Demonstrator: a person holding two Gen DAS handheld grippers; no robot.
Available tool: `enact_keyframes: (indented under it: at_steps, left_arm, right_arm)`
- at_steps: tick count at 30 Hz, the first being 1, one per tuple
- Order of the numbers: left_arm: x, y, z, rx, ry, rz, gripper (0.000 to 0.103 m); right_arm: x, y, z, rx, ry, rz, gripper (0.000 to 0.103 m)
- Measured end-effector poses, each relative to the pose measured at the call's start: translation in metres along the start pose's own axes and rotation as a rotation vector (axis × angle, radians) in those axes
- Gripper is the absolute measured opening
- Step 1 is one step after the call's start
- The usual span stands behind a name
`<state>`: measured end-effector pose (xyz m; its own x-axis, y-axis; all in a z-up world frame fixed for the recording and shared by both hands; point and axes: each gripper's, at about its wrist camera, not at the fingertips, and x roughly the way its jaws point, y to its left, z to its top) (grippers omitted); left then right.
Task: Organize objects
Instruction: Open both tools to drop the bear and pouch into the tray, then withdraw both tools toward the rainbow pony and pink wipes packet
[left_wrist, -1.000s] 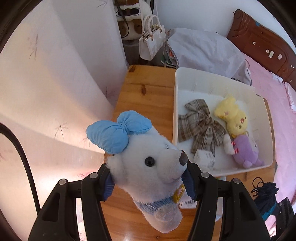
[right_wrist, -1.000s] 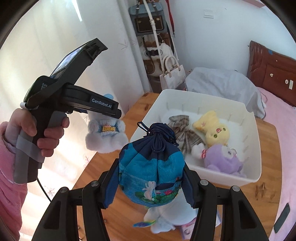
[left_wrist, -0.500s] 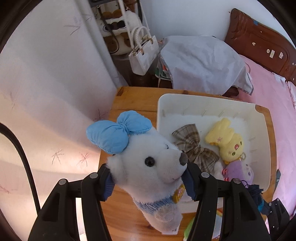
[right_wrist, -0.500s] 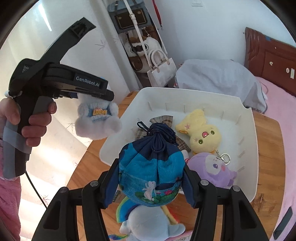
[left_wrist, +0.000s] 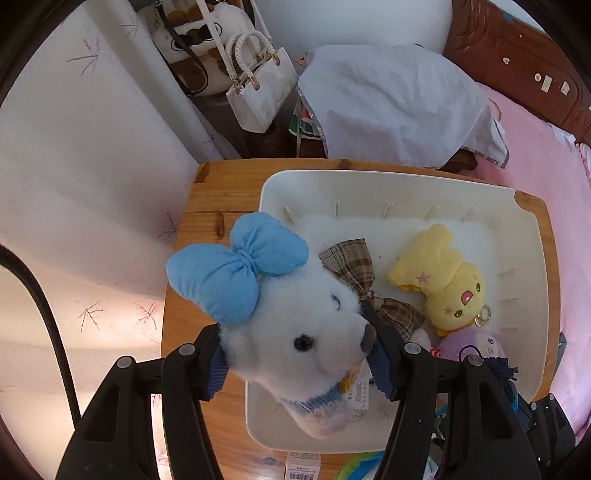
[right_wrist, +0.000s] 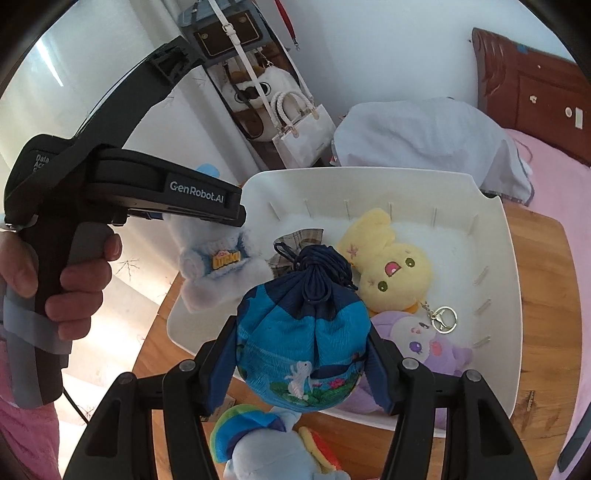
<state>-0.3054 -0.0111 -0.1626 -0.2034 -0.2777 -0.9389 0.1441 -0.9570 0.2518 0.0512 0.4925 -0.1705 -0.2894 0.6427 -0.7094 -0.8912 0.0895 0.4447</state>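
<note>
A white plush bear (left_wrist: 295, 332) with a blue bow sits between the pads of my left gripper (left_wrist: 295, 365). Those jaws are opening, and the pads still touch the bear's head. It hangs over the near left corner of the white bin (left_wrist: 369, 177). My right gripper (right_wrist: 301, 365) has a blue drawstring pouch (right_wrist: 303, 332) between its pads. Its jaws are opening too, still pressing the pouch, over the bin's near edge. In the right wrist view the bear's body (right_wrist: 218, 273) dangles beside the pouch.
The bin holds a plaid bow (left_wrist: 354, 266), a yellow chick plush (left_wrist: 443, 280) and a purple plush (right_wrist: 424, 336). A rainbow pony plush (right_wrist: 258, 443) lies on the wooden table (left_wrist: 210, 206) in front of the bin. A white handbag (left_wrist: 258, 99) and a pink bed (left_wrist: 546, 166) lie beyond.
Both grippers have travelled forward and down, so they now hang over the bin. The bear's head has tipped a little between the left pads. The pouch looks the same.
</note>
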Motion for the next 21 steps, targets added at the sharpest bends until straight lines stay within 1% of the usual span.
enact_keyframes:
  at_steps: [4,9,14,19,20,21]
  left_arm:
    - [0.002,-0.003,0.003,-0.008,0.003,-0.015,0.067]
    - [-0.002,-0.004,0.007,-0.005,-0.018,-0.034,0.067]
    - [-0.012,-0.006,0.011,-0.002,-0.053,-0.042,0.07]
    - [-0.021,-0.005,0.01,0.0,-0.088,-0.056,0.07]
    - [-0.024,-0.007,0.012,0.008,-0.109,-0.079,0.07]
    - [-0.028,-0.006,0.011,0.008,-0.122,-0.083,0.07]
  right_arm:
    - [0.0,-0.004,0.0,0.016,-0.007,0.014,0.062]
    - [-0.002,-0.004,0.001,0.009,-0.017,0.017,0.063]
    - [-0.004,-0.003,0.001,0.01,-0.02,0.007,0.068]
    - [-0.01,0.0,0.001,0.008,-0.029,-0.005,0.07]
    - [-0.011,0.001,0.001,0.009,-0.031,-0.008,0.072]
    - [-0.013,0.002,0.0,0.012,-0.035,-0.012,0.072]
